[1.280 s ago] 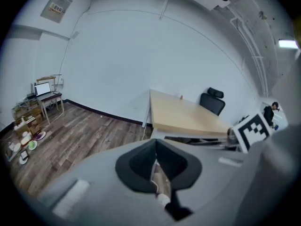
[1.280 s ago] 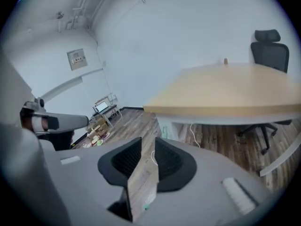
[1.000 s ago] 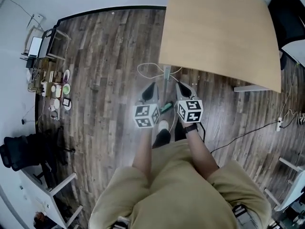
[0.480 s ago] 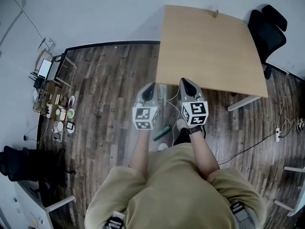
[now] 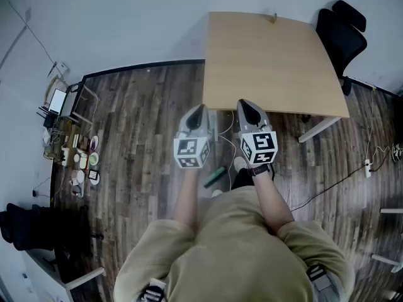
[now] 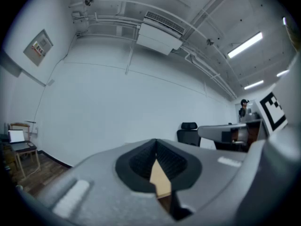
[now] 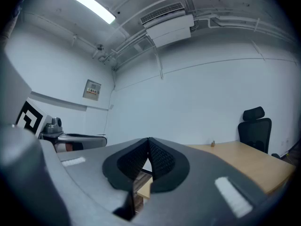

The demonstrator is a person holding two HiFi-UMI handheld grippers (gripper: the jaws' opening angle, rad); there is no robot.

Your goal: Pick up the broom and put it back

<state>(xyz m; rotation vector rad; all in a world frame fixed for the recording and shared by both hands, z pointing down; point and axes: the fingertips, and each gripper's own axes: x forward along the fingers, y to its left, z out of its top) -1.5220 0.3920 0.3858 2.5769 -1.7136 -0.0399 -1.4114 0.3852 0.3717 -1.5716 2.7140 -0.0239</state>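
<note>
- The dark wood-plank floor [image 5: 138, 124] fills most of the head view, and a white wall [image 5: 126, 24] runs along its far side.
- Your tan shirt [image 5: 233, 250] takes up the bottom of that view, with both bare forearms reaching forward from it.
- A light wooden counter [image 5: 271, 61] stands against the wall, just ahead of the tongs. One small thing [image 5: 274, 19] sits at its far edge, too small to identify.
- A black office chair [image 5: 343, 33] stands at the counter's far right corner. Another black chair [image 5: 38, 228] stands by the left wall.
- You hold the left tongs [image 5: 198, 109] out level over the floor, short of the counter's near edge. In the left gripper view their dark pads meet at the tips with nothing between them.
- You hold the right tongs [image 5: 244, 104] just beside them and parallel, tip at the counter's near edge. They too are pressed together and empty.
- A small stand with a laptop [image 5: 60, 99] is by the left wall, with bowls and plates [image 5: 88, 159] on the floor beside it.
- A white power strip [image 5: 367, 167] lies on the floor at right, trailing cables.
- A short green bar [image 5: 216, 176] lies on the floor between your forearms. You cannot tell whether it belongs to the broom, and neither pair of tongs touches it.
</note>
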